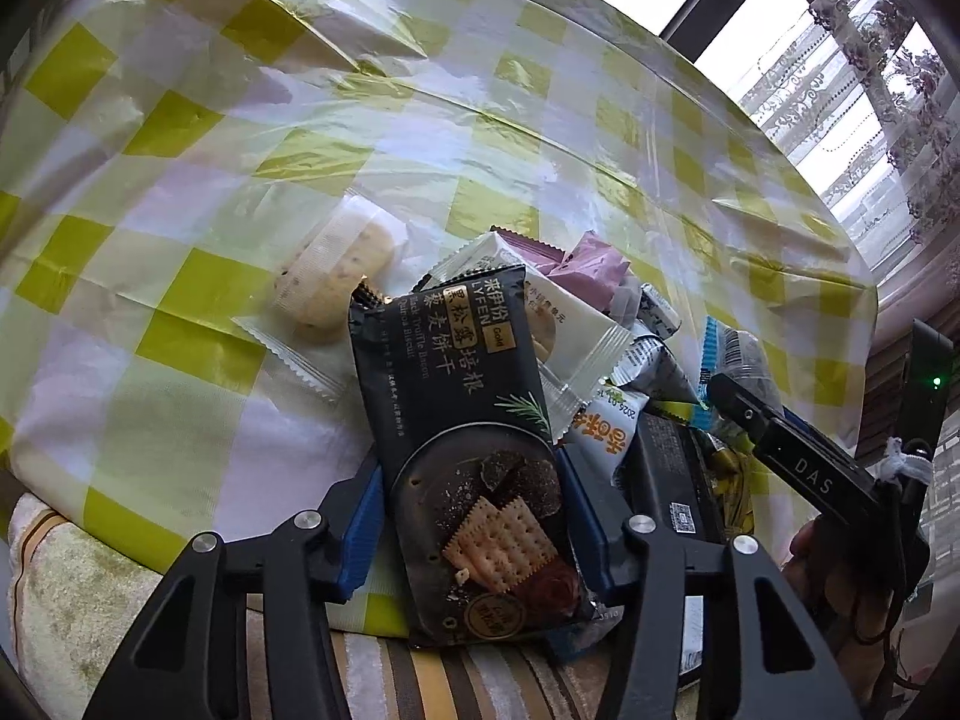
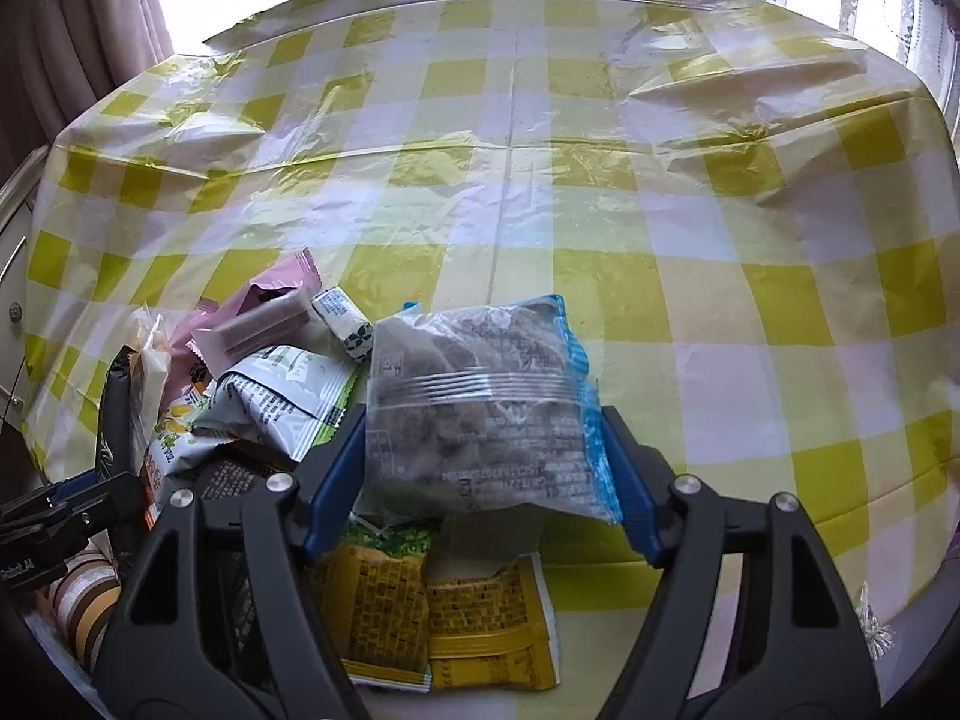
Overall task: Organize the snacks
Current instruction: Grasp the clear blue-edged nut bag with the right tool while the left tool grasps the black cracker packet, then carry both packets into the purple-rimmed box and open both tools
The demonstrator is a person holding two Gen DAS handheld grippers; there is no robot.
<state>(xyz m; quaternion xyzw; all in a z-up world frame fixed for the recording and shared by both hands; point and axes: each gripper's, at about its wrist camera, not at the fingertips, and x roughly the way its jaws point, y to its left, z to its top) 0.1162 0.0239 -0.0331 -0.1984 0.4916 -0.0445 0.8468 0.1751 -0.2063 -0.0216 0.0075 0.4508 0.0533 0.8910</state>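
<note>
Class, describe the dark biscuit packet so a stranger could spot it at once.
Find the yellow checked tablecloth and its heap of snacks. At the heap's near edge, the left claw grips a black packet, the only one picturing square crackers.

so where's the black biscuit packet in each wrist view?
Left wrist: the black biscuit packet fills the lower centre, between the blue pads of the left gripper, which press on its sides.
Right wrist: only a thin dark edge at far left, above the tip of the left gripper; identity likely, not certain.
Shared landmark: the pink wrapper at the far side of the snack pile.
</note>
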